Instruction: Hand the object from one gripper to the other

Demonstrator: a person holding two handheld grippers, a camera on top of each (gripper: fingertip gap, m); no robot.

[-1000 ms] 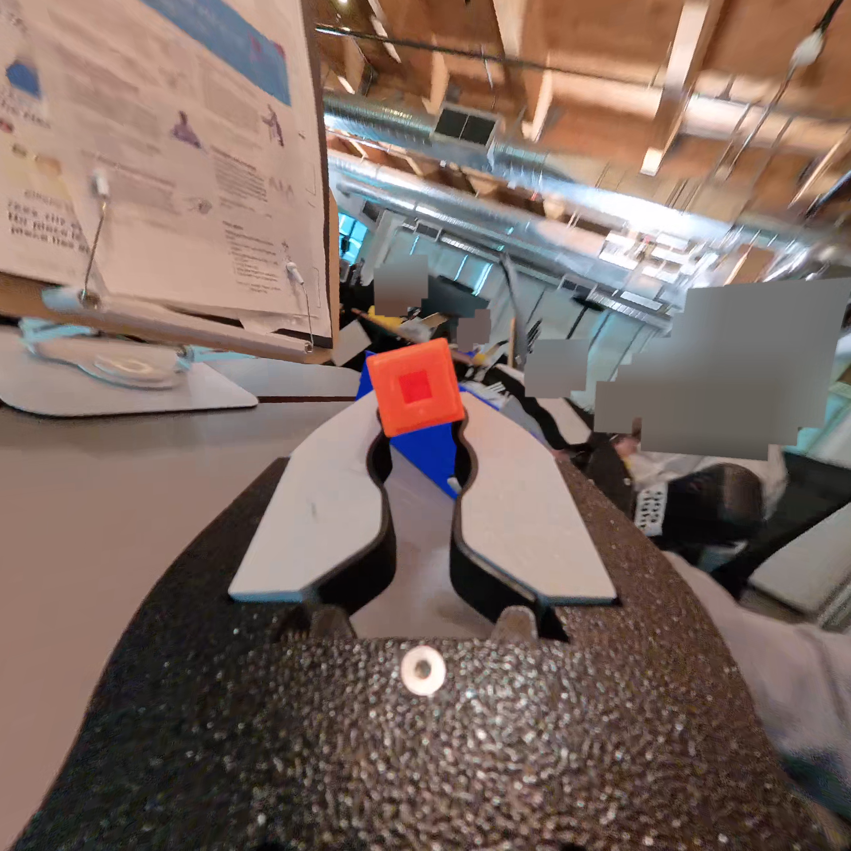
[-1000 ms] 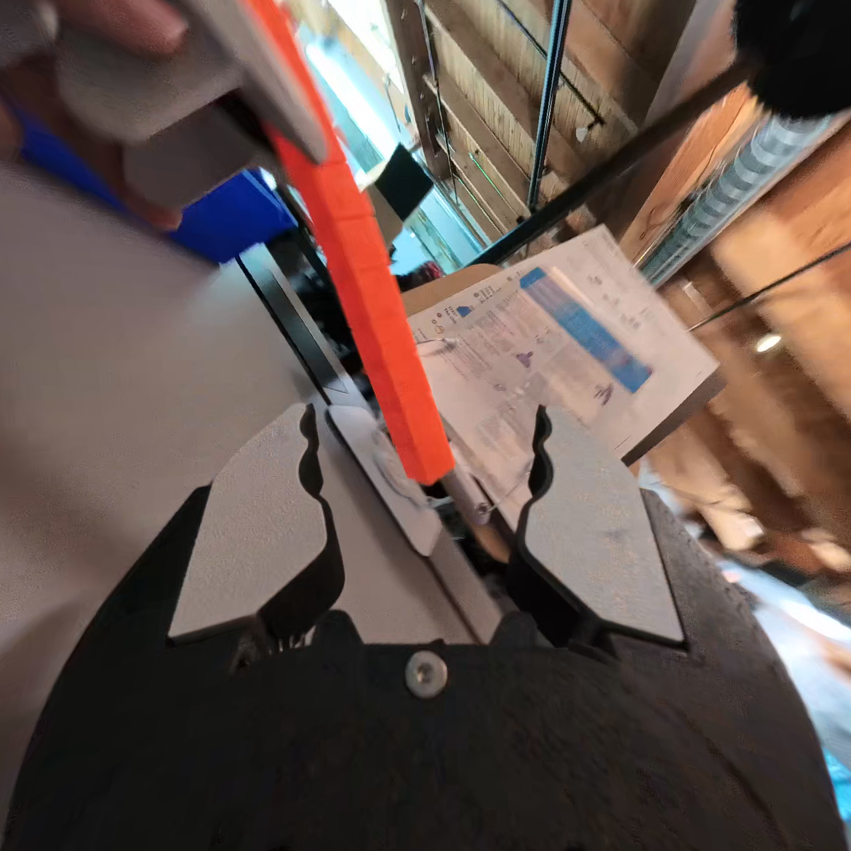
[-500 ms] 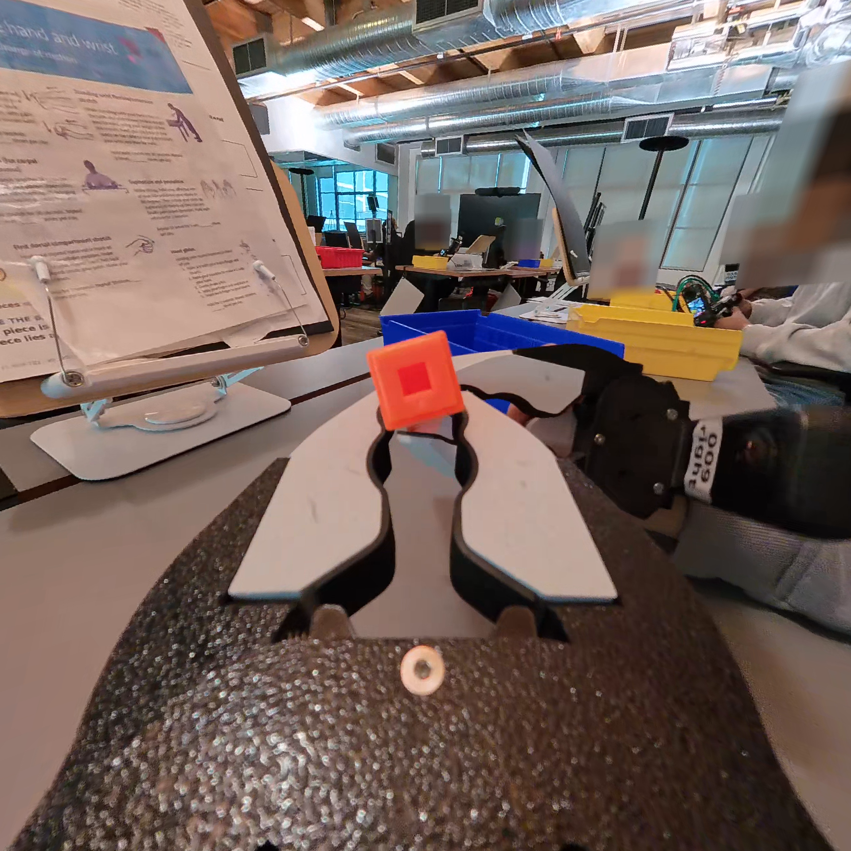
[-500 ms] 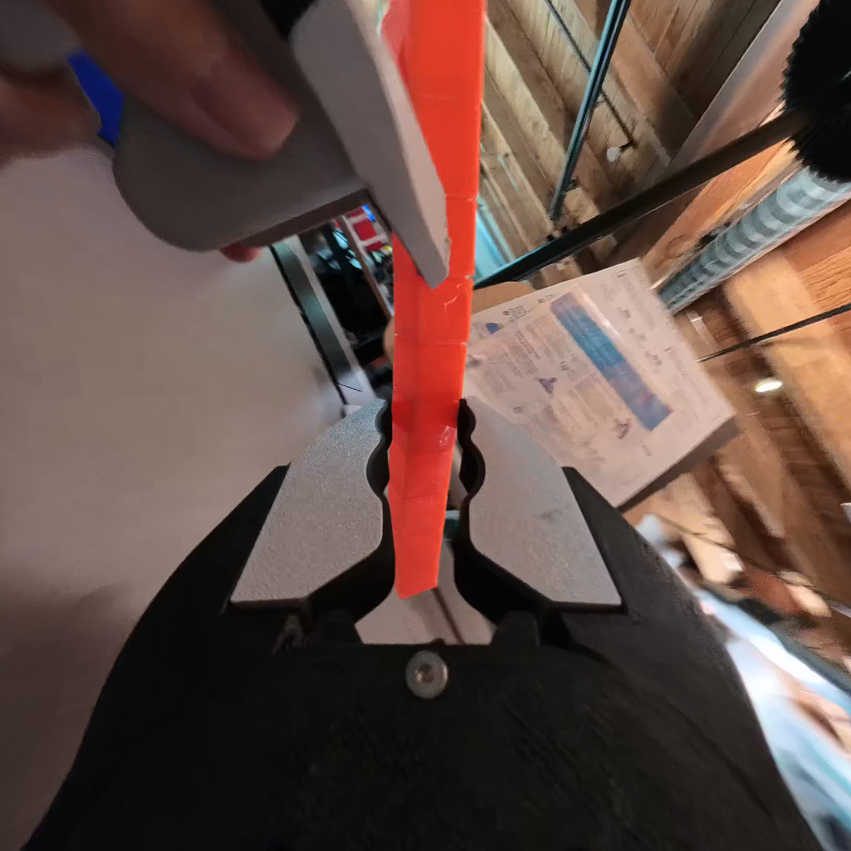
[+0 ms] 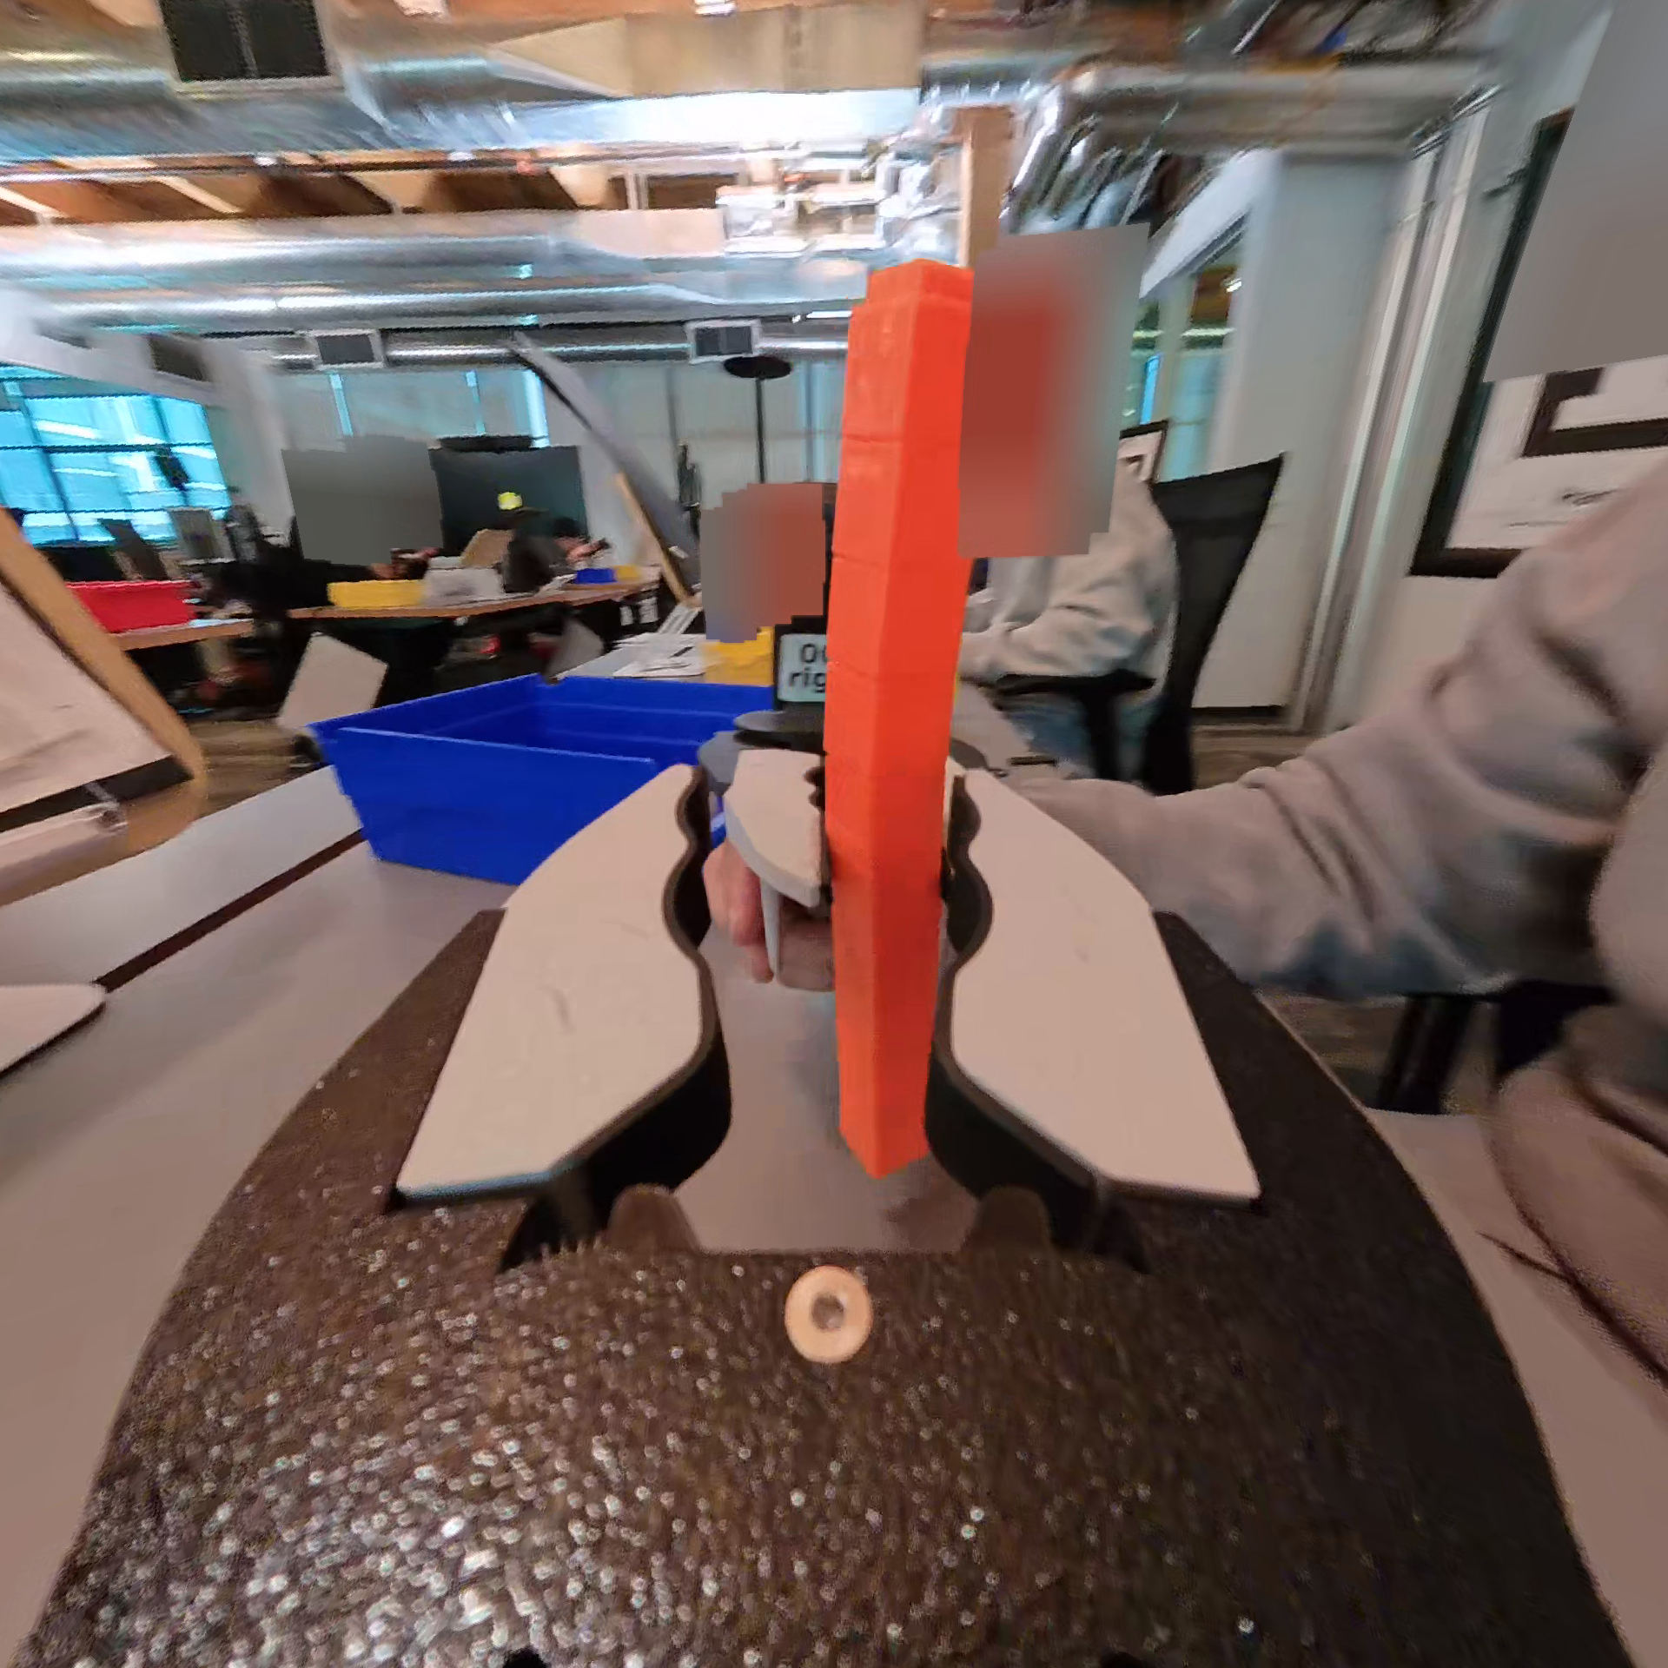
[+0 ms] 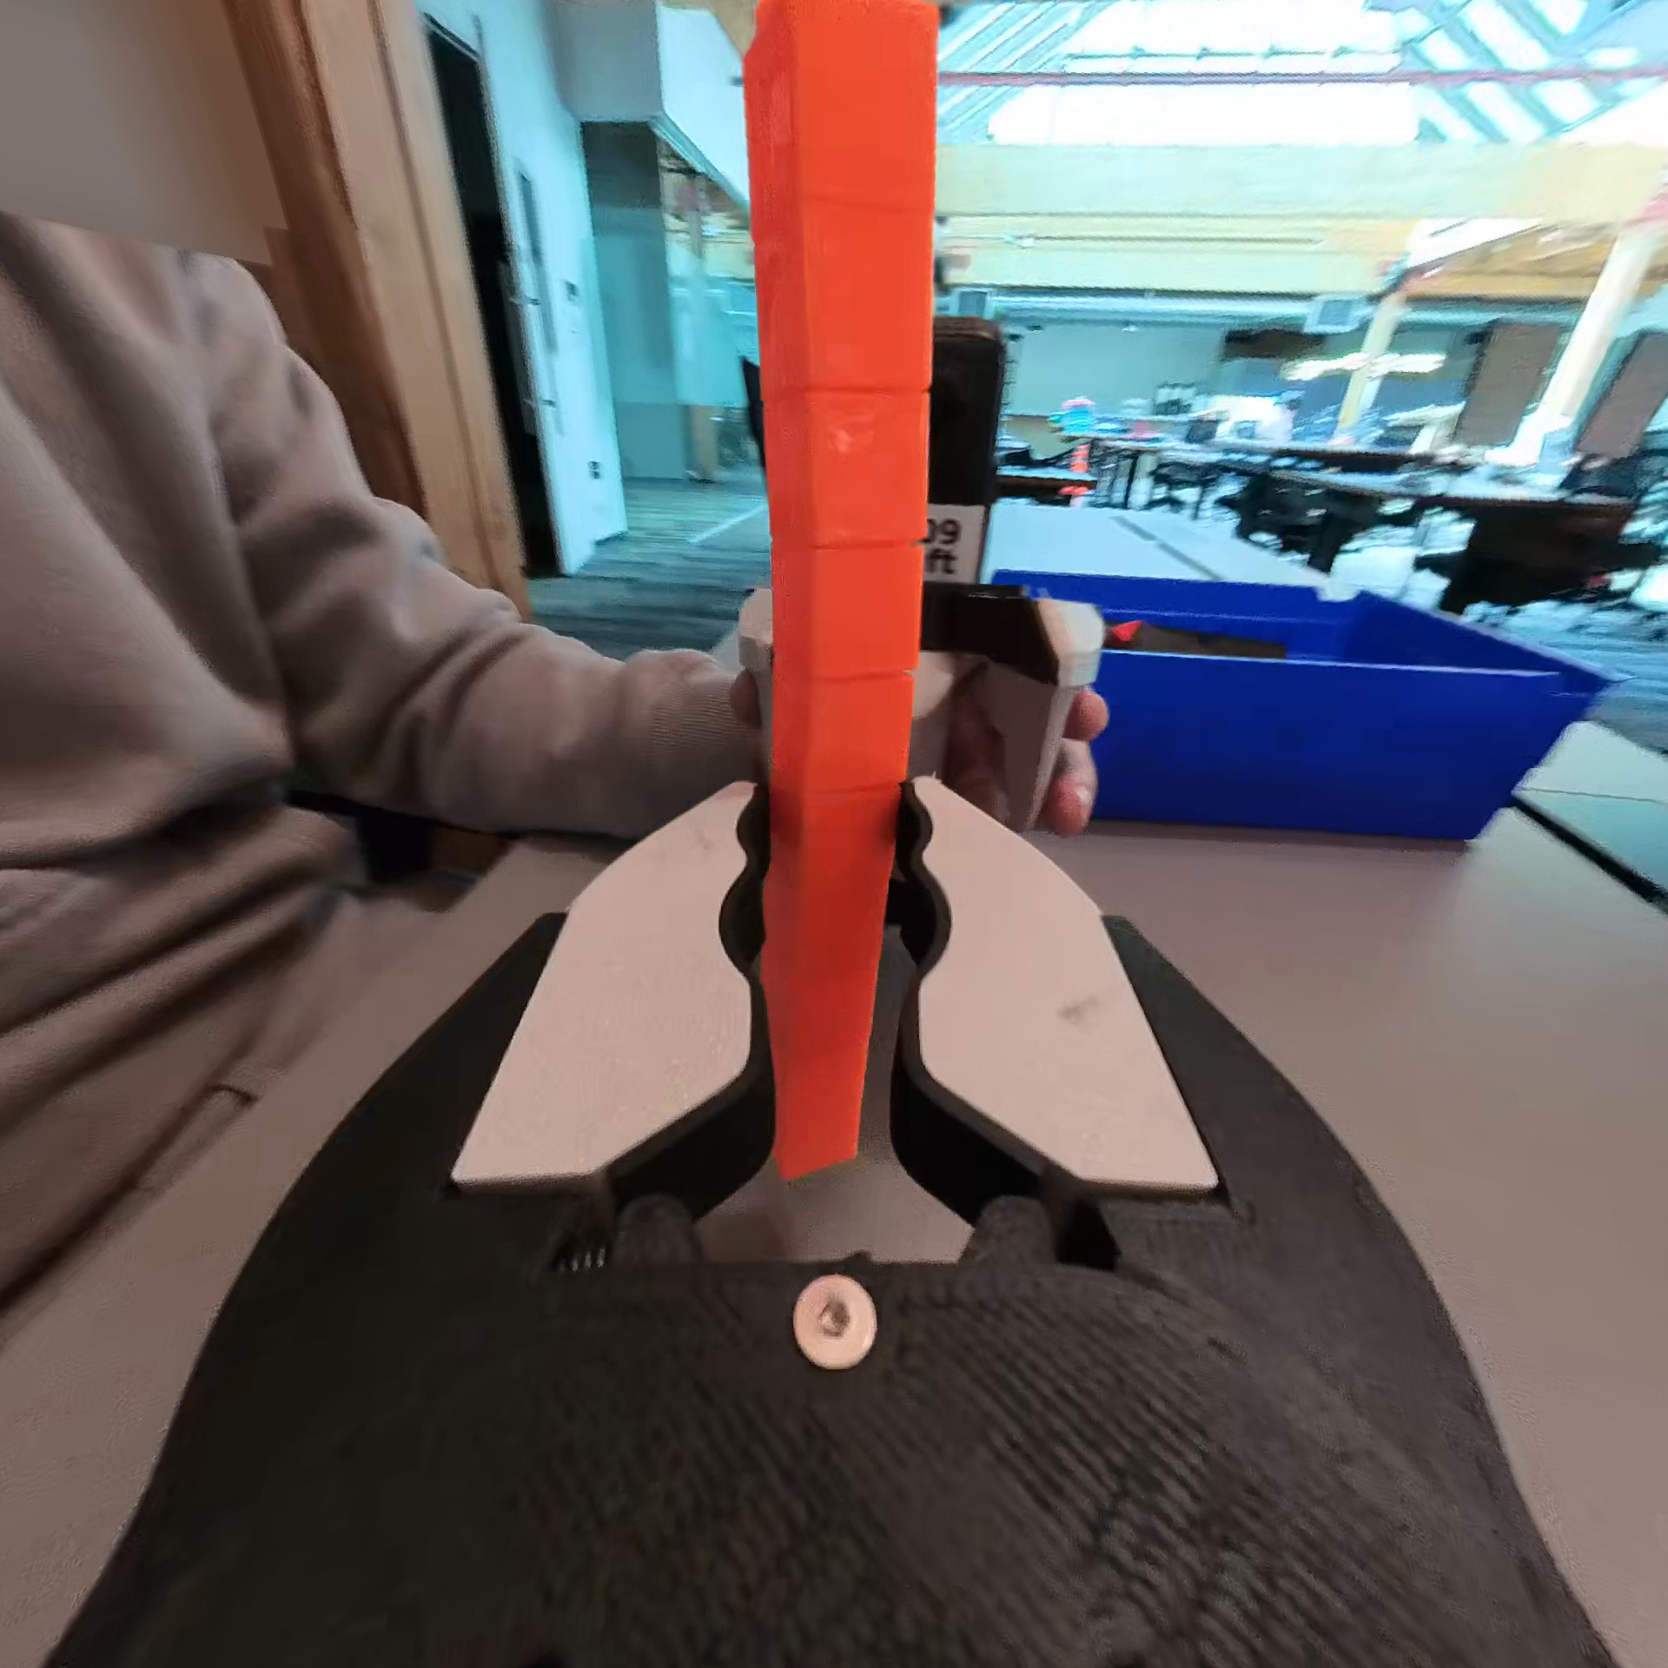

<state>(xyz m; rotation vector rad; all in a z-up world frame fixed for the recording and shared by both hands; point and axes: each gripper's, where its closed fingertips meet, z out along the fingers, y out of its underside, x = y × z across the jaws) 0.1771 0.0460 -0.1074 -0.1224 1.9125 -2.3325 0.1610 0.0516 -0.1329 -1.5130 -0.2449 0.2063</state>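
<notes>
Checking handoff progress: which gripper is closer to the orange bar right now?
Right. The right gripper is shut on the orange bar, both fingers touching it. The left gripper is open around the bar, with a clear gap on one side.

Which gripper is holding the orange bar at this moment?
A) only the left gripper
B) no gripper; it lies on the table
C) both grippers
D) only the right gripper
D: the right gripper is clamped on the orange bar, while the left gripper stands open with a gap beside the bar.
</notes>
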